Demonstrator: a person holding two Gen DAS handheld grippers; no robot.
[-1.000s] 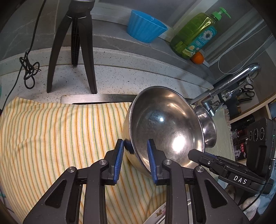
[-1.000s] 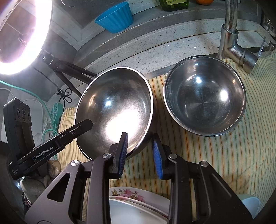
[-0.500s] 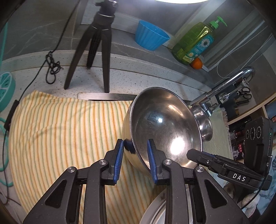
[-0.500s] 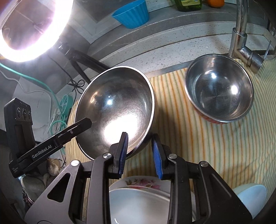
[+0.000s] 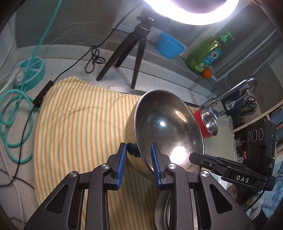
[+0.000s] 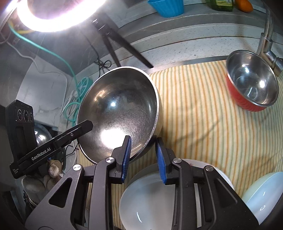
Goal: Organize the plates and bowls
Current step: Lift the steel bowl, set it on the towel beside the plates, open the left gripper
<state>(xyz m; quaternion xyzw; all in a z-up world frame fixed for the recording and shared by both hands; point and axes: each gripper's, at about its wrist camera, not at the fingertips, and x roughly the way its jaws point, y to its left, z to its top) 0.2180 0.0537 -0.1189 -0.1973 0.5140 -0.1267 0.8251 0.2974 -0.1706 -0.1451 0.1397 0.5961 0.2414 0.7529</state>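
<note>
At centre frame, the left gripper and right gripper each pinch the steel bowl's rim narrowly, one finger inside, one outside, bowl tilted above the striped cloth.

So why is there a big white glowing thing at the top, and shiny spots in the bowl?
Left wrist view: a ring light glares white along the top edge, and the steel bowl mirrors it as bright spots. Right wrist view: the same light washes out the top left corner, and the bowl shows a white patch near the right claw. The fisheye lens bends everything.
</note>
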